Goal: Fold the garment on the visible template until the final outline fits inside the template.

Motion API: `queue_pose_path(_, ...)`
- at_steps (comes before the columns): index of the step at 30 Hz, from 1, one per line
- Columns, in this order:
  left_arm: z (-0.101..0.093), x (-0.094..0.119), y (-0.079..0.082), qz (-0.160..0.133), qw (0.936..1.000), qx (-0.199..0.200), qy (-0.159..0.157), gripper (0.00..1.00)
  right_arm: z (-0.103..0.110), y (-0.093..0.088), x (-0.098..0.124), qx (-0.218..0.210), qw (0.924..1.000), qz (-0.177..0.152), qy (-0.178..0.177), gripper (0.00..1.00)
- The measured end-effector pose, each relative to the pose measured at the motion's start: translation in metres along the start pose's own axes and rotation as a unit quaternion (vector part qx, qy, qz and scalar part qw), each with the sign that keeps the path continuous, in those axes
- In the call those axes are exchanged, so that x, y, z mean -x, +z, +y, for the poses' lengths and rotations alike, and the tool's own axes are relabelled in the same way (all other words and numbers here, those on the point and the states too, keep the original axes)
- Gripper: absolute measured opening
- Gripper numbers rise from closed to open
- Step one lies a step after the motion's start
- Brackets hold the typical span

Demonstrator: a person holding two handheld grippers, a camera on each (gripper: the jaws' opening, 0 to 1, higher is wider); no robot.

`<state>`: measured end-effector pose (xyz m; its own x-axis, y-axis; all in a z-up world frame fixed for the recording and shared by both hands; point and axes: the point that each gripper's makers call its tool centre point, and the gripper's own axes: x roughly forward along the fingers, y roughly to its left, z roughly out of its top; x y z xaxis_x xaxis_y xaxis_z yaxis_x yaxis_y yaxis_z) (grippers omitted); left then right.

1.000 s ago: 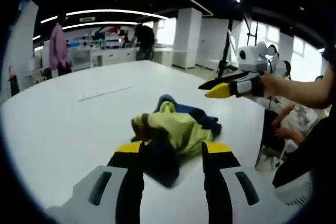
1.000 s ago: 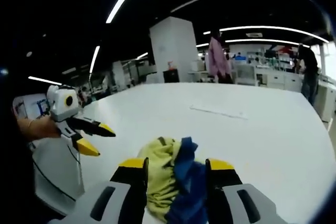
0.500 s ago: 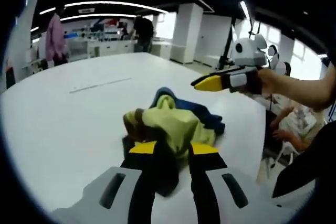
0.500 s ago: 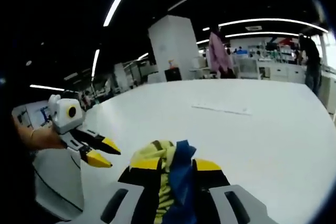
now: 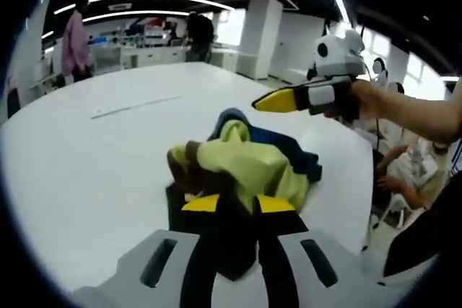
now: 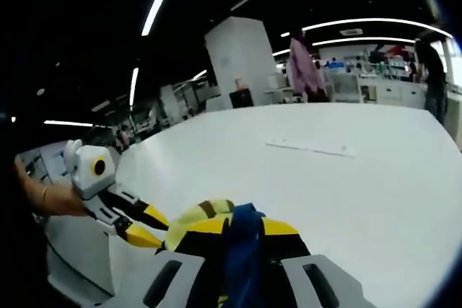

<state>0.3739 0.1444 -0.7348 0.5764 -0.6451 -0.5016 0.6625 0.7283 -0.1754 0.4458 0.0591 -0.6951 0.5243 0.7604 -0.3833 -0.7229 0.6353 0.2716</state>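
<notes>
Both tongs gripping the garment [image 5: 242, 167]: left tongs [image 5: 237, 205] pinching dark cloth, right tongs [image 6: 234, 227] clamping a blue fold. Lying bunched on the desk [image 5: 86, 156], nearer than a second ago, jaws now closed in. Probably starting the spread; next, lifting and pulling corners apart.

No words, numbers, labels or brand marks can be read in either view (the distant shelves and benches in the room behind are far too blurred to make out any lettering).
</notes>
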Motion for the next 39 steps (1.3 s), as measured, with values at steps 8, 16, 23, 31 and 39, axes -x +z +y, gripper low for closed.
queue_pose_path(8,0.004,-0.008,-0.004,0.007,0.9999,0.011,-0.002,0.12,0.001,0.001,-0.015,-0.007,0.9998,0.008,0.016,0.11)
queue_pose_path(16,0.01,-0.012,-0.004,0.01,0.9996,0.025,0.008,0.09,0.003,-0.005,-0.024,-0.016,0.9992,0.024,0.028,0.06)
queue_pose_path(23,0.013,-0.012,-0.002,-0.001,0.9995,0.03,0.012,0.0,0.006,-0.003,-0.023,-0.014,0.9992,0.022,0.03,0.0)
queue_pose_path(31,0.013,-0.001,0.005,-0.013,0.9995,0.026,0.014,0.0,0.009,0.006,-0.012,-0.006,0.9994,0.015,0.03,0.0)
queue_pose_path(39,0.026,0.027,0.019,-0.038,0.9978,0.04,0.037,0.0,0.006,0.023,0.005,0.008,0.9997,0.001,0.022,0.0)
